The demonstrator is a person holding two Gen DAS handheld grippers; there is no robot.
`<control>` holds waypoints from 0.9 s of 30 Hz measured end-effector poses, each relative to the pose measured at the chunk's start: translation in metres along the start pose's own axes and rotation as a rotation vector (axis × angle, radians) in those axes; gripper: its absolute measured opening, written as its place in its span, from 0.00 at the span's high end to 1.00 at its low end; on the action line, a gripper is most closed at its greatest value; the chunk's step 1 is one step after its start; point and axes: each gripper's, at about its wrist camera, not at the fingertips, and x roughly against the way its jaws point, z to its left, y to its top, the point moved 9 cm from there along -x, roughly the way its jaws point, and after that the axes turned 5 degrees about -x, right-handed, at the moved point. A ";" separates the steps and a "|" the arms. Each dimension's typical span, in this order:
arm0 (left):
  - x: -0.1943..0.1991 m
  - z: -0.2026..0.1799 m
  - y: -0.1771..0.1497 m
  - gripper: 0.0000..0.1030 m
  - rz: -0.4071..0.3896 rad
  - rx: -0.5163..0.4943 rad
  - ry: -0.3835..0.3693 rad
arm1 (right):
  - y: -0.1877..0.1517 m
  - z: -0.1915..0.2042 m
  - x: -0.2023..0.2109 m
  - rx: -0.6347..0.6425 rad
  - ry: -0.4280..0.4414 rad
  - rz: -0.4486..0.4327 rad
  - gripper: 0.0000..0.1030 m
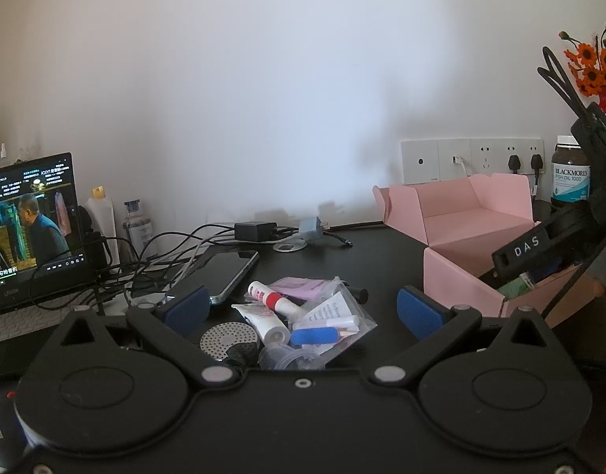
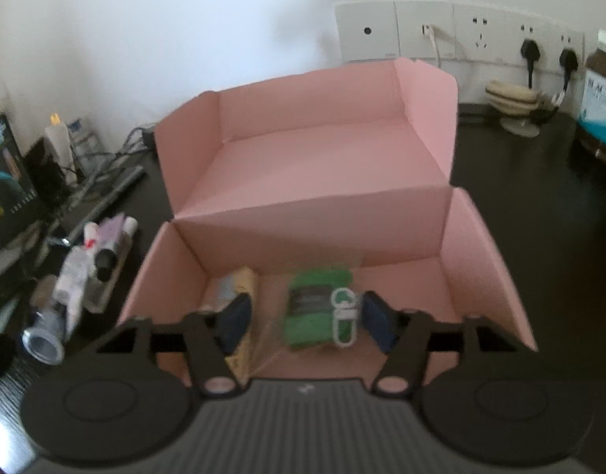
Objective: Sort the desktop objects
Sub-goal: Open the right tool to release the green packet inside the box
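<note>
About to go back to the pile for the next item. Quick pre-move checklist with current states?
1. Right gripper clear of the green packet: ok, pads stand apart on either side of it, not pressing.
2. Green packet inside the pink box: ok, it lies on the box floor beside a yellowish item.
3. Left gripper empty and open: ok, nothing between its pads.
4. Pile still on the desk to sort: ok, tubes and a plastic bag lie ahead of the left gripper.
5. Phone and cables clear of the pile: not ok, phone lies right next to it.
</note>
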 end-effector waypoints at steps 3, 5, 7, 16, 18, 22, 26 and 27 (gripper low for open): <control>0.000 0.000 0.000 0.00 0.000 -0.002 -0.002 | -0.001 0.002 -0.002 0.004 0.008 0.009 0.26; 0.000 0.000 0.000 0.00 0.000 -0.002 -0.002 | -0.002 0.004 -0.002 -0.001 0.021 0.016 0.20; 0.000 0.000 0.000 0.00 0.001 -0.001 -0.004 | -0.002 0.006 -0.003 -0.008 0.039 0.030 0.14; -0.001 0.000 0.000 0.00 0.002 -0.003 -0.008 | -0.003 0.012 -0.001 0.034 0.025 0.033 0.04; -0.001 0.000 0.000 0.00 0.002 -0.003 -0.008 | 0.000 0.013 0.002 0.037 0.029 0.023 0.01; 0.000 0.000 0.000 0.00 0.003 -0.003 -0.007 | 0.010 0.013 0.009 0.056 -0.009 -0.021 0.01; -0.001 0.000 0.000 0.00 0.005 -0.003 -0.007 | 0.014 0.010 0.014 0.065 -0.014 -0.031 0.01; -0.001 0.000 0.000 0.00 0.006 -0.003 -0.006 | 0.014 0.009 0.015 0.062 -0.015 -0.030 0.01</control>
